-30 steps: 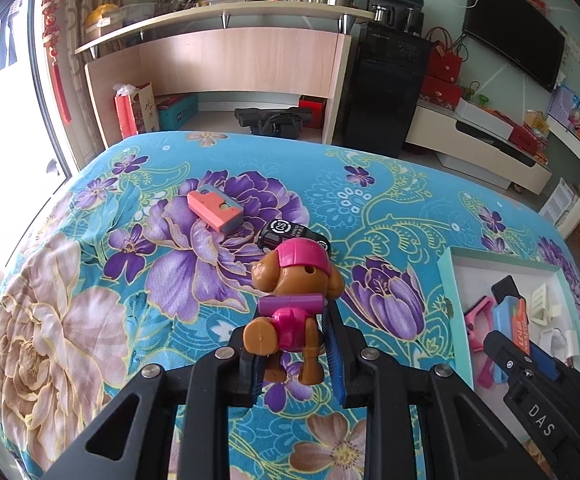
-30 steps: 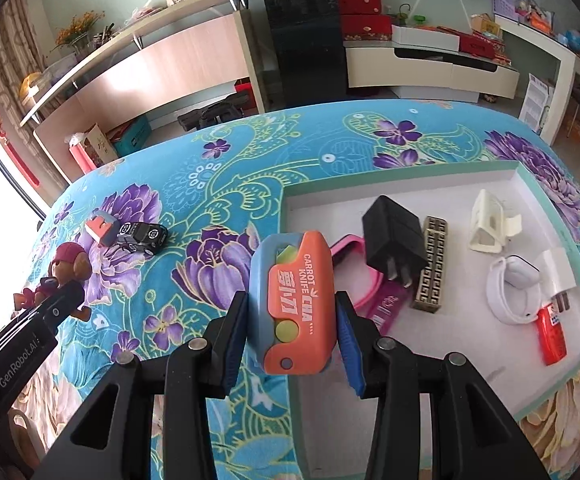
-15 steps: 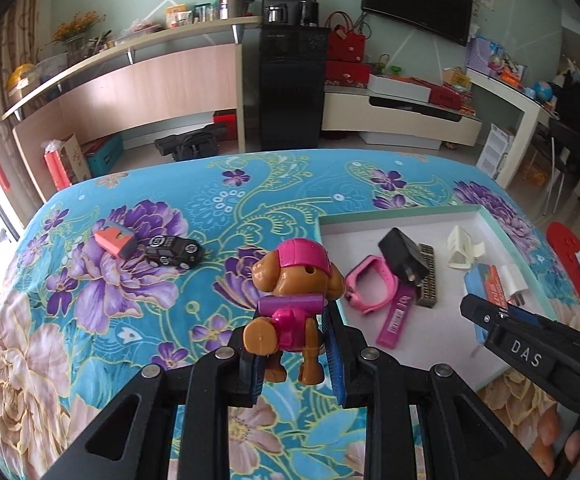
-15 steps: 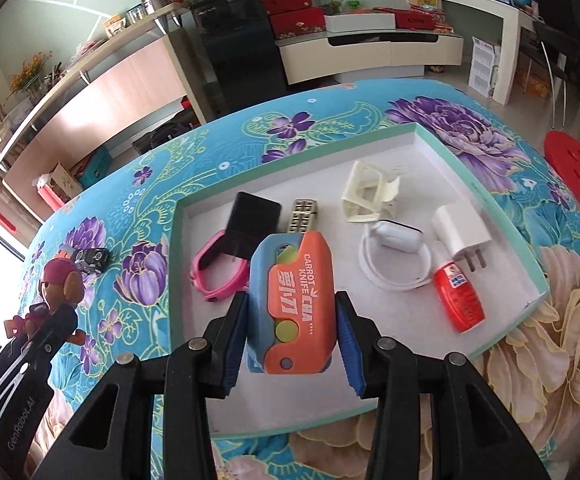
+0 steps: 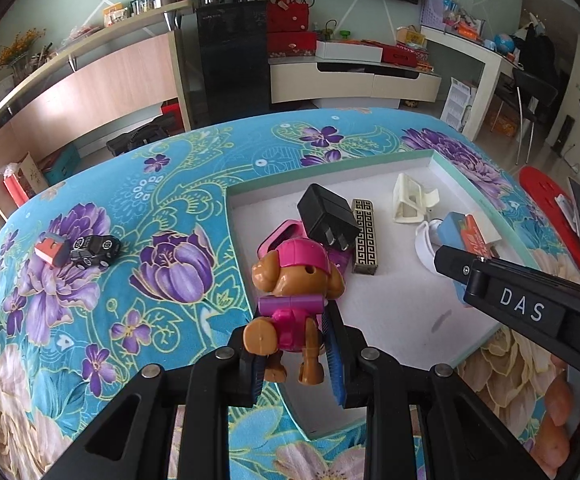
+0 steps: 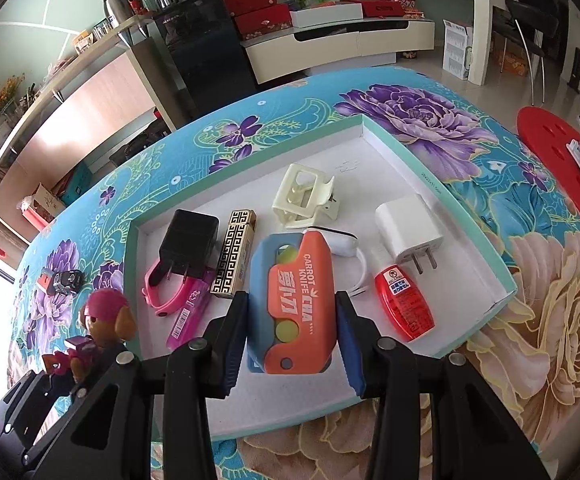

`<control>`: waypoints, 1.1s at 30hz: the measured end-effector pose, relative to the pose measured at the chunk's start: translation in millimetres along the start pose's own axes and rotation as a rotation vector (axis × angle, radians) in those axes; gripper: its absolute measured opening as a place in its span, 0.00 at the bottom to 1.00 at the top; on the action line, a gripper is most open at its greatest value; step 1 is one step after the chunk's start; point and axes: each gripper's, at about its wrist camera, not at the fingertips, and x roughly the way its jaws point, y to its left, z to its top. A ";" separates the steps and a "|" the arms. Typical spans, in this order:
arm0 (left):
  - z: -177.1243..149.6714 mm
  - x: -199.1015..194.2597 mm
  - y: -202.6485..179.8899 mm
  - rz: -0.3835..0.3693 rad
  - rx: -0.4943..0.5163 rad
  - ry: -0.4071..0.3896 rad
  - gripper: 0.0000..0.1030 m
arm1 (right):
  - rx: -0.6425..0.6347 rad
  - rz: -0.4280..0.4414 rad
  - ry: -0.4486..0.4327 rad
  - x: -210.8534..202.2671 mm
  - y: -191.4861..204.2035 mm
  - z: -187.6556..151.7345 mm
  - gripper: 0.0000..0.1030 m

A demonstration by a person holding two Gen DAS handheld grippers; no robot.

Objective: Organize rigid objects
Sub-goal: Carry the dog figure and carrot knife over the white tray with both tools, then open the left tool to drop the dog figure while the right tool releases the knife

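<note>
Only the right wrist view shows tray's [image 6: 502, 276] red case [image 6: 404, 306].

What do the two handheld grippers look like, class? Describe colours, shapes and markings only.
Both are black angular plastic frames with cut-out openings and silver round bolt heads. The left gripper and the right gripper each carry blue ribbed pads on their fingers. One side bar of the right one reads "DAS" in white letters. No cables show.

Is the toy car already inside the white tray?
No, the toy car sits on the flowered cloth left of the tray, beside a small red block.
</note>
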 end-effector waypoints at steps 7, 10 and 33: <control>-1.6 14.0 -11.0 -0.006 0.022 0.033 0.27 | -0.004 0.002 0.031 7.7 -1.2 -1.4 0.42; -3.0 19.9 -14.9 -0.009 0.030 0.049 0.27 | -0.003 0.004 0.038 10.1 -1.7 -1.9 0.42; -6.6 39.7 -20.6 0.007 0.035 0.106 0.54 | 0.015 -0.012 0.144 35.0 -5.2 -8.3 0.44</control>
